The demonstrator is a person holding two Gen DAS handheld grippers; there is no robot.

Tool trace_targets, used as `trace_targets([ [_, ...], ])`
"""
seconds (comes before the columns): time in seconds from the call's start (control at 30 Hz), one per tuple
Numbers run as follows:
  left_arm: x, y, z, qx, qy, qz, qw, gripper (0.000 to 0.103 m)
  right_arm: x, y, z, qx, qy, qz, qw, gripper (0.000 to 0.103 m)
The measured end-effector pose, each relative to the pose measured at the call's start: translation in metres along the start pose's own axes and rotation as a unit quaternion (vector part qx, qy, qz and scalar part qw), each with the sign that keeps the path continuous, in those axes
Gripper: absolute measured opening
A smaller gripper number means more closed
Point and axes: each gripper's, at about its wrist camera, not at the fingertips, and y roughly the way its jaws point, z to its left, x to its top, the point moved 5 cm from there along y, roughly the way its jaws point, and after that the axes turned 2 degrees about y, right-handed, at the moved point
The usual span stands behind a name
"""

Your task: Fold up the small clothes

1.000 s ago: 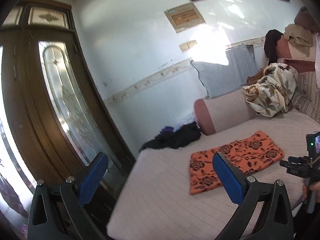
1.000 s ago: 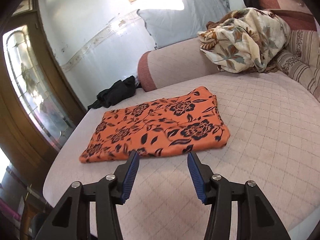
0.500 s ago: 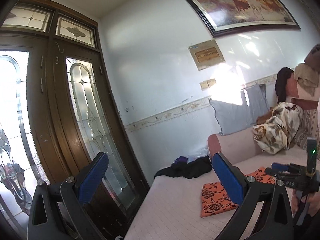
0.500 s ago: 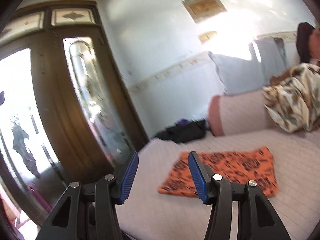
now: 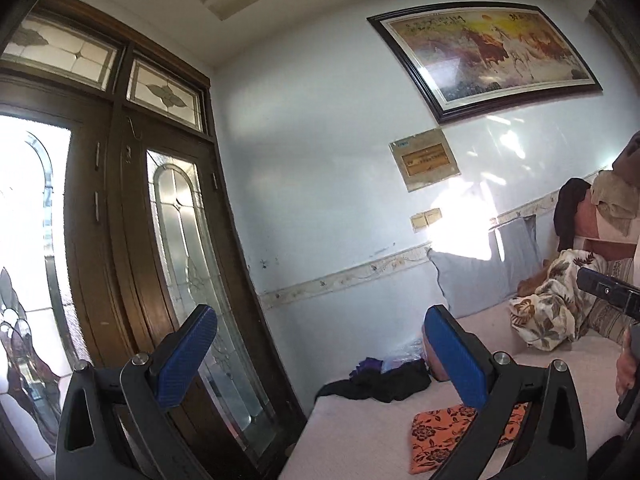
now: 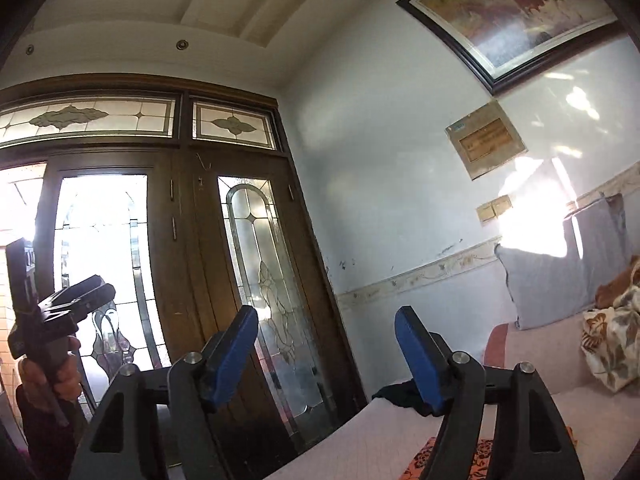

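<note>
Left wrist: 1 folded orange cloth (image 5: 444, 436) on bed; left gripper (image 5: 320, 356) spread, empty; right gripper (image 6: 326, 354) opening, empty.

Both lifted well above the bed (image 5: 360, 432), now aimed at wall and door (image 6: 248, 280). Right gripper (image 6: 326, 354) opening wider, nothing between. Folded orange cloth (image 5: 436, 436) dropped to the lower frame edge.

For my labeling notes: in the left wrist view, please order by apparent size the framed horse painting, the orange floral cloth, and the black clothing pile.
1. Framed horse painting, clearly largest.
2. Orange floral cloth and black clothing pile look similar; the hand-held gripper partly covers the cloth, so I cannot rank them.
</note>
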Motion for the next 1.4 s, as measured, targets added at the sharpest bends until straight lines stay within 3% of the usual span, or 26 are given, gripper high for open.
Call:
trace_targets([
  [0.1, -0.045, 0.04, -0.024, -0.038, -0.013, 0.051, 0.9979, 0.103, -0.03, 0.001, -0.014, -0.023, -0.002, 0.027, 0.999, 0.075],
  [0.2, -0.101, 0.093, -0.054, -0.068, -0.028, 0.112, 0.991, 0.103, -0.075, 0.012, -0.05, -0.076, -0.003, 0.07, 0.995, 0.075],
  [0.3, -0.161, 0.15, -0.079, -0.088, -0.057, 0.184, 0.9773, 0.103, -0.117, 0.017, -0.096, -0.115, 0.013, 0.116, 0.987, 0.075],
  [0.4, -0.215, 0.202, -0.099, -0.08, -0.08, 0.245, 0.963, 0.103, -0.143, 0.018, -0.135, -0.157, 0.017, 0.138, 0.978, 0.075],
  [0.53, -0.266, 0.252, -0.131, -0.071, -0.093, 0.291, 0.9496, 0.103, -0.158, 0.014, -0.181, -0.197, 0.025, 0.149, 0.969, 0.075],
  [0.7, -0.31, 0.281, -0.177, -0.089, -0.106, 0.321, 0.9368, 0.103, -0.18, 0.017, -0.238, -0.233, 0.058, 0.164, 0.957, 0.074],
  [0.77, -0.327, 0.289, -0.192, -0.092, -0.108, 0.329, 0.9336, 0.103, -0.199, 0.023, -0.264, -0.239, 0.091, 0.177, 0.95, 0.067],
  [0.93, -0.372, 0.312, -0.22, -0.089, -0.115, 0.356, 0.9232, 0.103, -0.269, 0.044, -0.328, -0.269, 0.171, 0.23, 0.919, 0.059],
  [1.07, -0.411, 0.328, -0.242, -0.086, -0.121, 0.38, 0.9131, 0.103, -0.327, 0.061, -0.375, -0.28, 0.249, 0.267, 0.888, 0.057],
  [1.17, -0.441, 0.339, -0.264, -0.091, -0.114, 0.4, 0.905, 0.103, -0.356, 0.073, -0.388, -0.276, 0.274, 0.283, 0.877, 0.056],
  [1.4, -0.482, 0.35, -0.297, -0.089, -0.08, 0.402, 0.9079, 0.103, -0.391, 0.11, -0.401, -0.262, 0.28, 0.325, 0.865, 0.056],
])
